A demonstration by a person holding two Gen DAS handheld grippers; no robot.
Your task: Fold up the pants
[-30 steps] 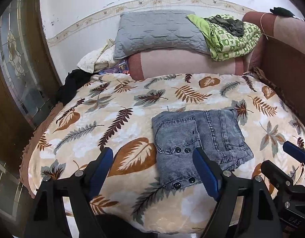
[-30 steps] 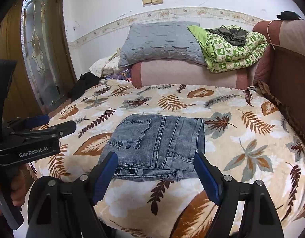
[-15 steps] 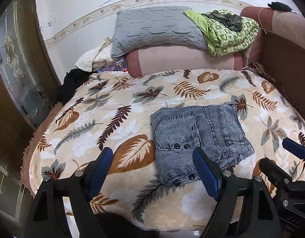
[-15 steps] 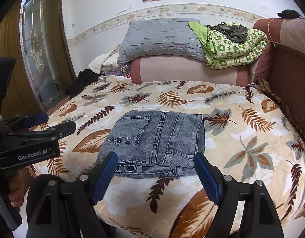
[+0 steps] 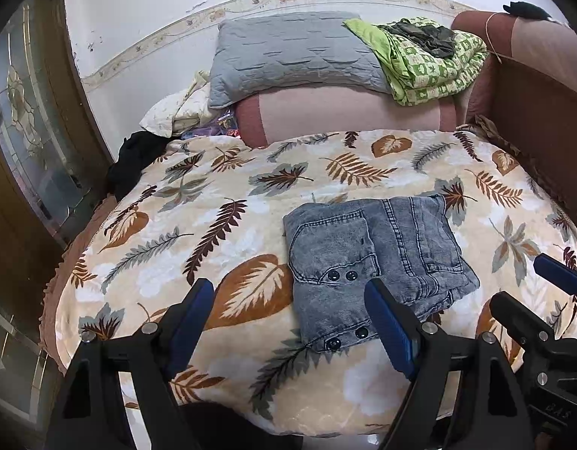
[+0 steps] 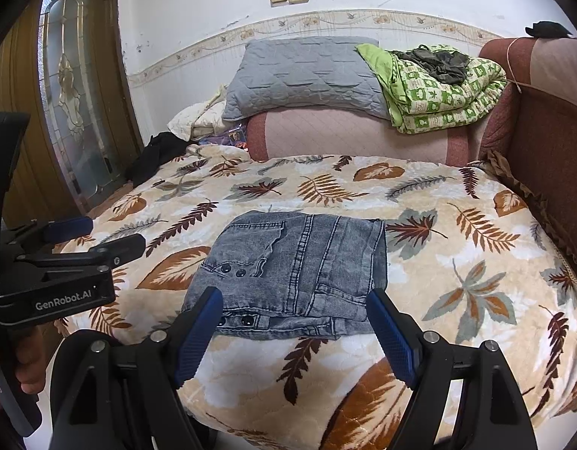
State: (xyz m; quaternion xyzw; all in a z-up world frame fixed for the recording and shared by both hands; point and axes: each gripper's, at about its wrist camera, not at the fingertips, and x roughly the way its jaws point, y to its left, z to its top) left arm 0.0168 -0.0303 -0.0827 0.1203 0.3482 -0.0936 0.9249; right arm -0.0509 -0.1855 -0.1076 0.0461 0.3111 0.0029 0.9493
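The pants (image 5: 374,262) lie folded into a compact grey denim square on the leaf-print blanket (image 5: 221,195) of the bed, just ahead of both hand-held grippers. The left hand-held gripper (image 5: 292,322) has its blue fingers wide apart with nothing between them, the pants a little to the right of its middle (its right finger overlaps their near edge in the picture). The right hand-held gripper (image 6: 296,333) also stands wide apart and empty, the pants straight ahead between its fingers' line of sight. Beyond the pants, a grey pillow (image 6: 307,71) and a green quilt (image 6: 442,90) rest on the headboard.
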